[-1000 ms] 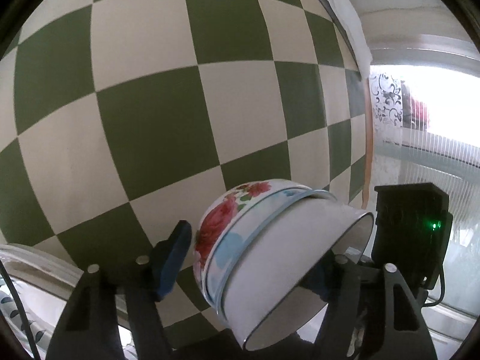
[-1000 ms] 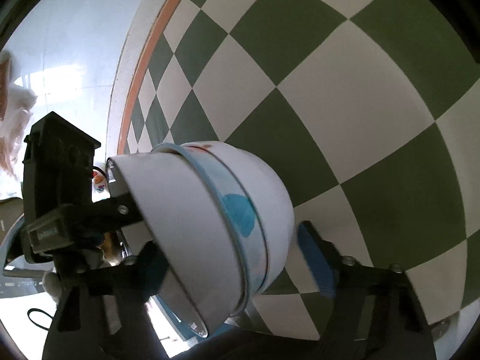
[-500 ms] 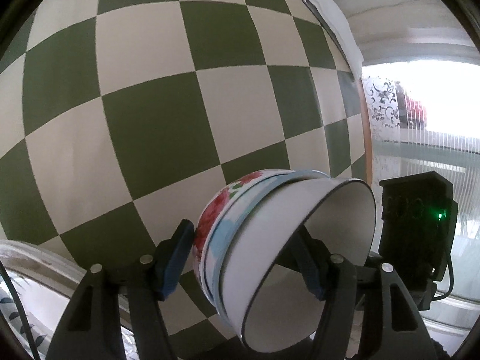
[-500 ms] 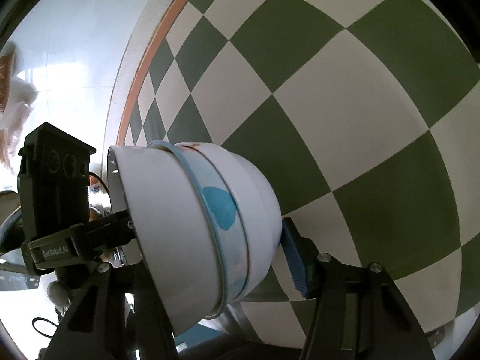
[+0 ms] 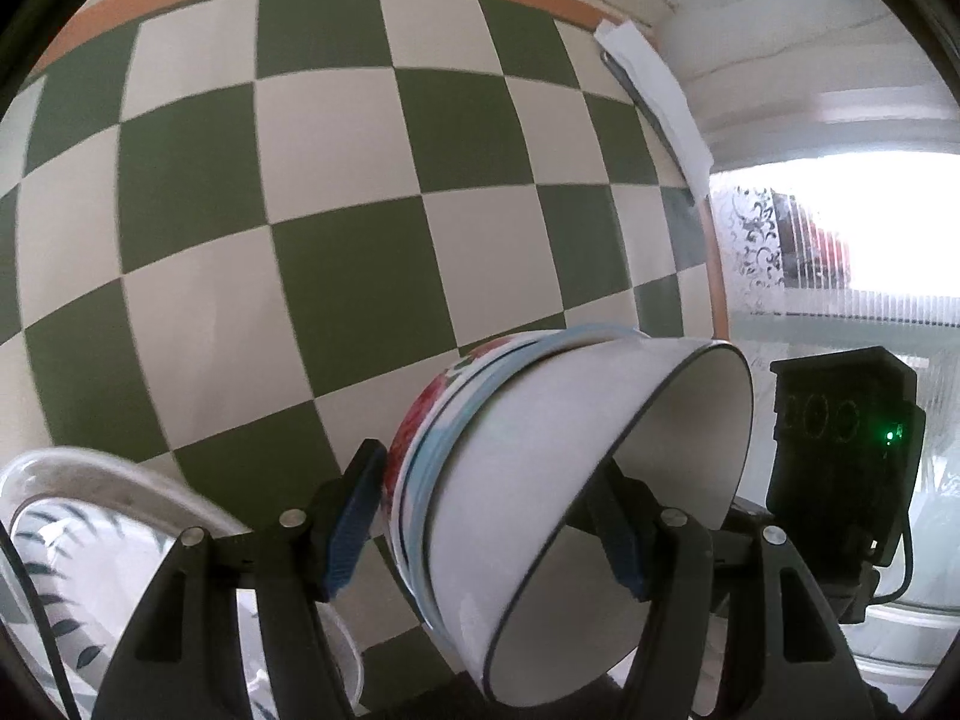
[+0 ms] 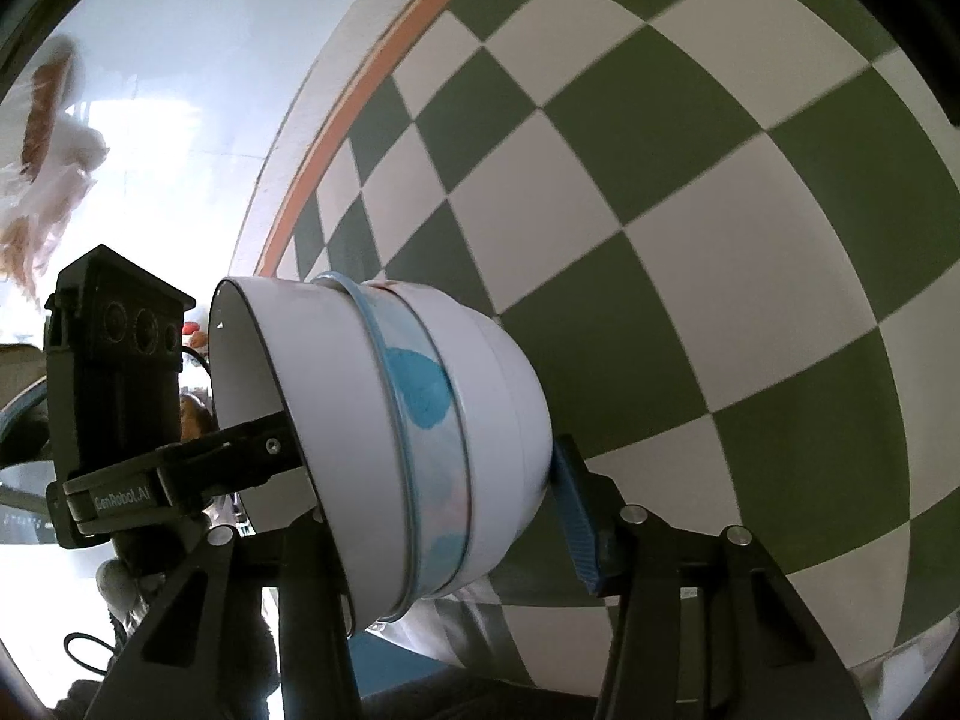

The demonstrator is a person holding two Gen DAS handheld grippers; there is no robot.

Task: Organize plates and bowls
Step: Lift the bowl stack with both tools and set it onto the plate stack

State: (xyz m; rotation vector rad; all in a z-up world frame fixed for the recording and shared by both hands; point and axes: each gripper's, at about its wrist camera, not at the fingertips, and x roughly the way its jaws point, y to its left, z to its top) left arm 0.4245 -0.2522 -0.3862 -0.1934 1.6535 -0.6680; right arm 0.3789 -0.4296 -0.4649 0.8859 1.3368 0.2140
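A stack of three nested bowls (image 5: 540, 480) hangs tipped on its side above the green-and-white checked tablecloth (image 5: 300, 210). The innermost is plain white, the middle has a blue rim and blue spots, the outermost has red roses. My left gripper (image 5: 486, 516) is shut on the stack, one blue pad on the rose bowl's base, the other inside the white bowl. In the right wrist view the same stack (image 6: 390, 438) sits between my right gripper's (image 6: 420, 492) fingers, which also clamp it. The left gripper (image 6: 114, 372) shows beside it.
A white plate with a dark leaf pattern (image 5: 78, 558) lies at the lower left of the left wrist view. The table's orange edge band (image 6: 372, 78) runs along the cloth. A bright window (image 5: 840, 252) is at the right.
The bowl stack has tipped further onto its side and its opening now faces more sideways. Both grippers have risen and turned, so more of the table's far edge and the leaf plate show.
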